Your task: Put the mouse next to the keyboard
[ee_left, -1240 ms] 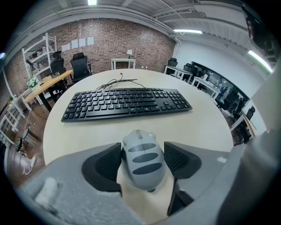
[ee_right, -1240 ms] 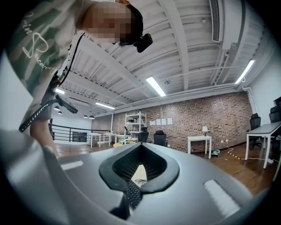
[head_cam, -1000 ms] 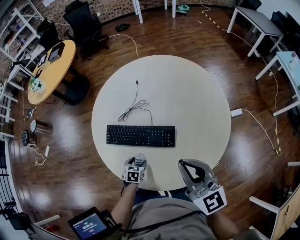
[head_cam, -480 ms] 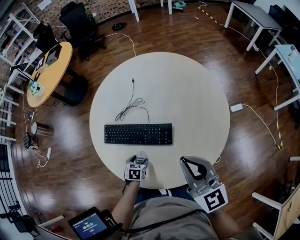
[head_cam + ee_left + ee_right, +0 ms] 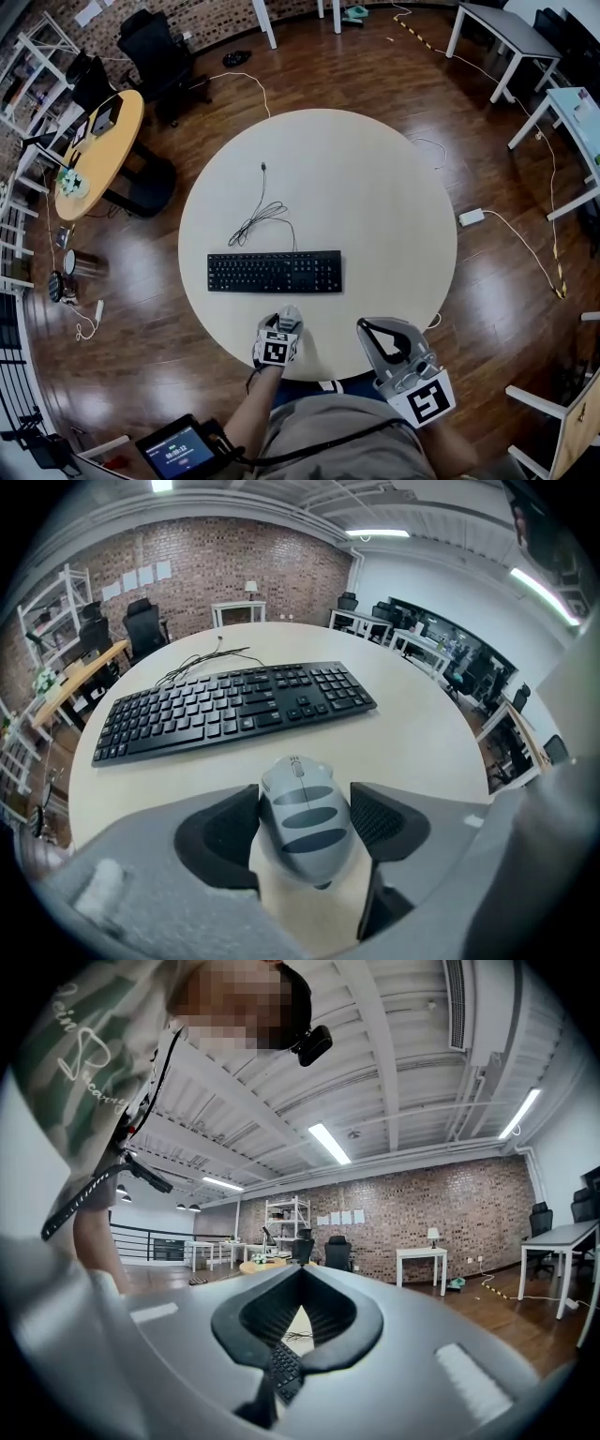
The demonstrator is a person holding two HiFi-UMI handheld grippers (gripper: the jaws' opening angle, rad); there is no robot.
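A round beige table (image 5: 394,187) is seen from above on a dark wooden floor (image 5: 506,281). A black keyboard (image 5: 275,272) is laid on it, nearer to the person's side, with its long edge across the view. Behind the keyboard a thin black cable (image 5: 263,214) is spread loosely on the tabletop, and one of its ends is directed to the far side.

The left gripper (image 5: 305,832) is held over the near edge of the table, in front of the keyboard and a little right of its middle. Its two dark pads are closed on a grey mouse (image 5: 287,316), one pad at each side of it. The mouse is marked with three dark stripes on its back, and its nose with the scroll wheel is turned to the keyboard. A strip of bare table is seen between the mouse and the keyboard, so the two are apart. Whether the mouse is touching the tabletop cannot be told.

The right gripper (image 5: 363,327) is kept at the table's edge, well to the right of the left one. Its jaws are brought together at the tips, and nothing is held inside the loop that is formed by them.

Left of the table a smaller orange round table (image 5: 98,141) is placed, and a black office chair (image 5: 159,47) is seen beyond it. A white adapter (image 5: 471,217) is lying on the floor at the right.
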